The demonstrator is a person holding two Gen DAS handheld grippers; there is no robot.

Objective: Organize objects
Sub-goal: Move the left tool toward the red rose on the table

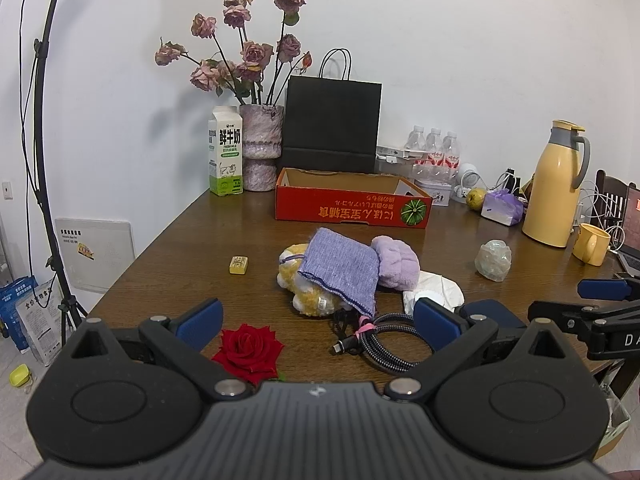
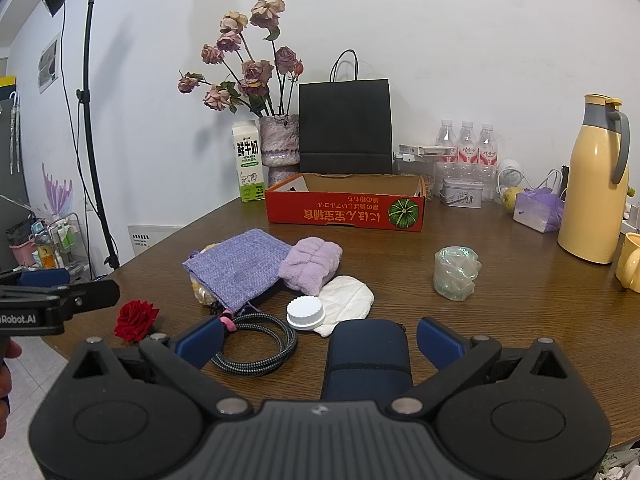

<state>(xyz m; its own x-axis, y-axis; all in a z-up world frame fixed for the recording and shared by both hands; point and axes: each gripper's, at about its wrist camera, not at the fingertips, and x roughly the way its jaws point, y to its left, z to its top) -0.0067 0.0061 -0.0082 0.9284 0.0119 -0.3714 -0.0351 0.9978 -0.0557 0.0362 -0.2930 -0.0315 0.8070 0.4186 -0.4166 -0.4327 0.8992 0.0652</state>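
My left gripper point(image 1: 320, 322) hangs open over the near table edge, with a red rose point(image 1: 248, 346) and a coiled braided cable point(image 1: 380, 340) between its fingers' span. My right gripper point(image 2: 320, 340) is open too, above a navy pouch point(image 2: 368, 356) that lies untouched between its fingers. Ahead lie a purple woven bag point(image 2: 236, 268) on a yellow plush point(image 1: 308, 296), a lilac towel point(image 2: 312, 264), a white cloth point(image 2: 348, 300), a white cap point(image 2: 304, 312) and a crumpled clear wrapper point(image 2: 456, 268). A small yellow block point(image 1: 239, 265) sits to the left. The red cardboard box point(image 2: 344, 210) stands open behind them.
Along the back wall stand a milk carton point(image 1: 225, 152), a vase of dried roses point(image 1: 262, 148), a black paper bag point(image 1: 332, 124) and water bottles point(image 1: 434, 150). A yellow thermos point(image 1: 558, 188) and mug point(image 1: 592, 244) are at the right. A light stand point(image 2: 94, 120) rises off the table's left.
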